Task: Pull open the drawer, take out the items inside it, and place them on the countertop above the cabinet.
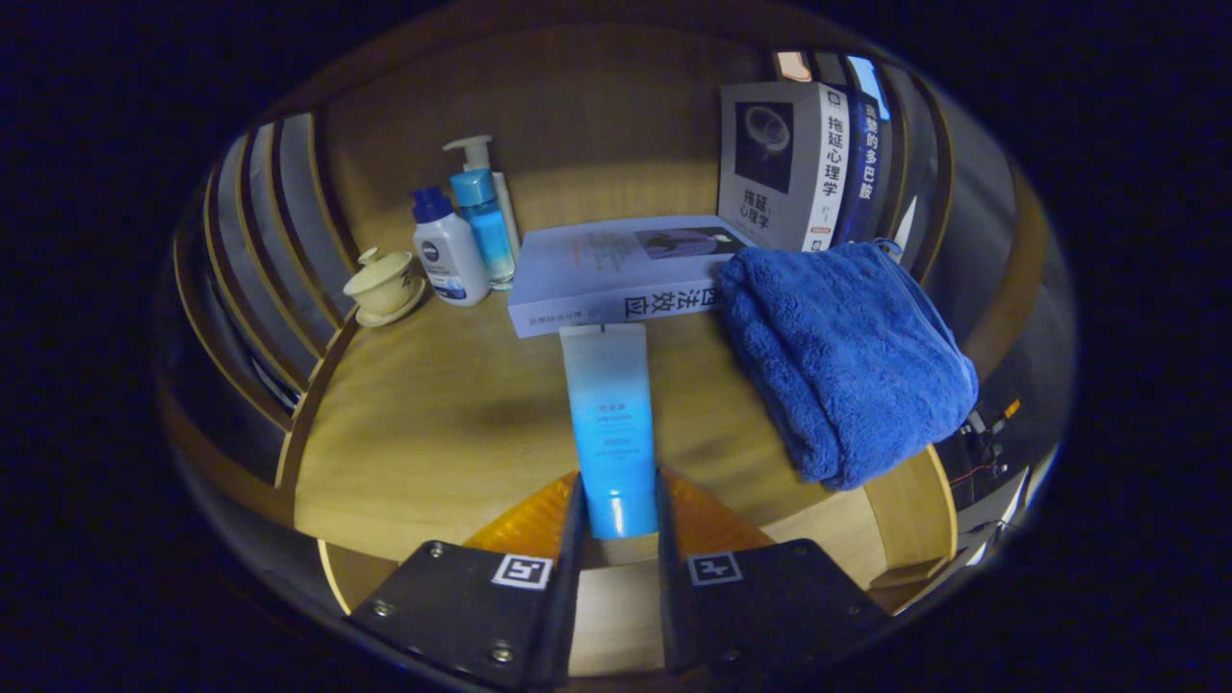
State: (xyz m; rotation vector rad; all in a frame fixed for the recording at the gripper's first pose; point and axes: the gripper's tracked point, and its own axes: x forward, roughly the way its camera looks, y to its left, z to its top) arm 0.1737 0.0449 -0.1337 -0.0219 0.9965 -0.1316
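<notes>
both fingers (576, 520) of gripper (618, 515) pinch blue tube (609, 423), tube pointing fwd over countertop (433, 433).

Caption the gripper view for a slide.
Gripper shut on blue tube above the wooden countertop, beside a folded blue towel.

A domestic setting, staged as a home shelf nook. A wooden table (433, 423) enclosed by wooden walls is furnished with household articles: toiletry bottles (462, 241), a lidded tea cup on a saucer (385, 284), upright books (784, 164), a book laid flat (616, 269) and a folded blue towel (847, 356).
</notes>
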